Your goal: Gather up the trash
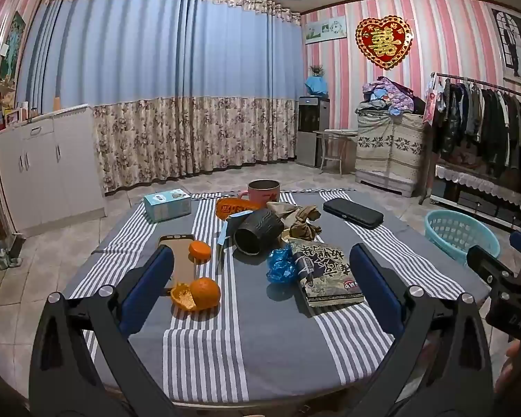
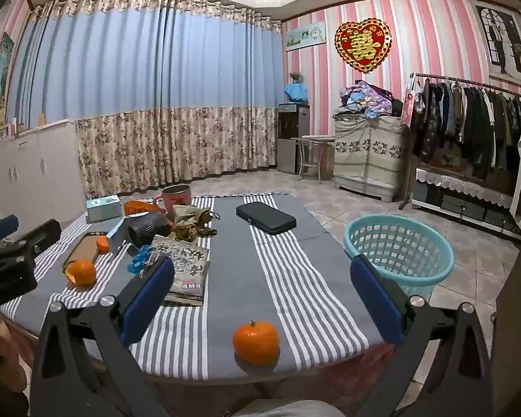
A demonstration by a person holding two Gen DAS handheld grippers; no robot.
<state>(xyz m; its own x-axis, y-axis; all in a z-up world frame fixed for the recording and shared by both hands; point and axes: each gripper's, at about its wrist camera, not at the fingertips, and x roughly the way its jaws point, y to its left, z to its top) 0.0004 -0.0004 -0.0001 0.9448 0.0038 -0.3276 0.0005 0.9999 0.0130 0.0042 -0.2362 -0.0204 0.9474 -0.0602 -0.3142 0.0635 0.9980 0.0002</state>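
At table's near edge, left gripper (image 1: 260, 260) spread wide, nothing between its blue pads; right gripper (image 2: 262, 274) likewise spread and empty. Whole orange (image 2: 256, 342) just ahead of right gripper. Half-peeled orange (image 1: 198, 293) with loose peel beside phone (image 1: 179, 260). Mid-table clutter: crumpled blue plastic (image 1: 280, 264) touching book (image 1: 324, 272), tipped black cup (image 1: 257, 231), brown paper wad (image 1: 302, 220). Beyond, pink mug (image 1: 263, 190). Teal basket (image 2: 399, 250) on floor right of table (image 2: 295, 260)
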